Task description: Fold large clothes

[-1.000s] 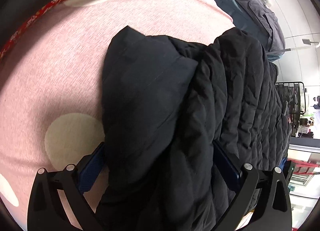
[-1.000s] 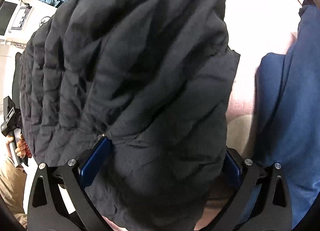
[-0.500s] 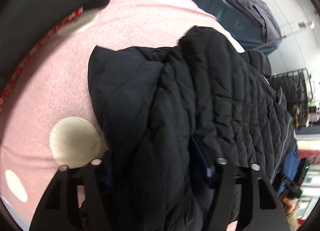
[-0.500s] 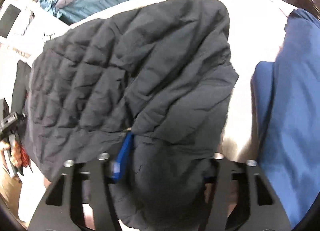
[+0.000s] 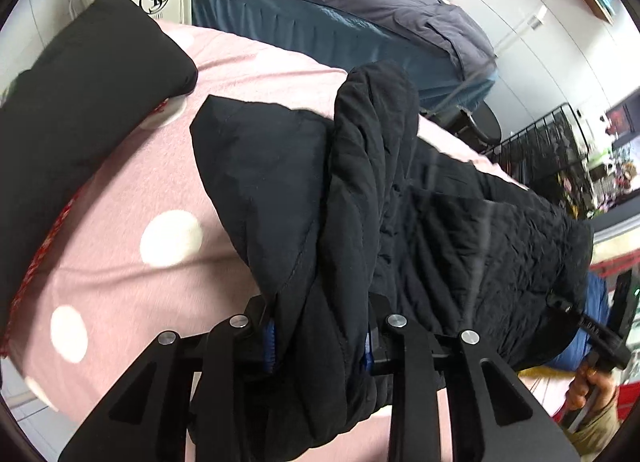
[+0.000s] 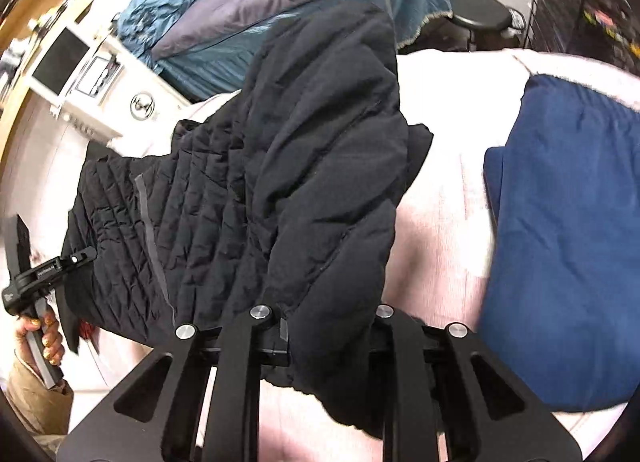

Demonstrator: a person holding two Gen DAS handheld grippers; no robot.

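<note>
A black quilted jacket [image 5: 460, 229] hangs stretched between my two grippers above a pink bed with white dots [image 5: 132, 262]. My left gripper [image 5: 318, 336] is shut on a bunched edge of the jacket, the cloth filling the gap between its fingers. My right gripper [image 6: 326, 326] is shut on the jacket's other end [image 6: 320, 165], which drapes over and hides its fingertips. The left gripper also shows in the right wrist view [image 6: 38, 274], held in a hand.
A folded black garment [image 5: 76, 113] lies at the far left of the bed. A blue garment [image 6: 568, 238] lies on the bed at the right. Another bed with grey-blue bedding [image 5: 340, 9] stands behind. A black wire rack [image 5: 560, 141] stands at the right.
Both grippers closed from wide open onto the jacket and lifted it off the bed. The room behind has come into view.
</note>
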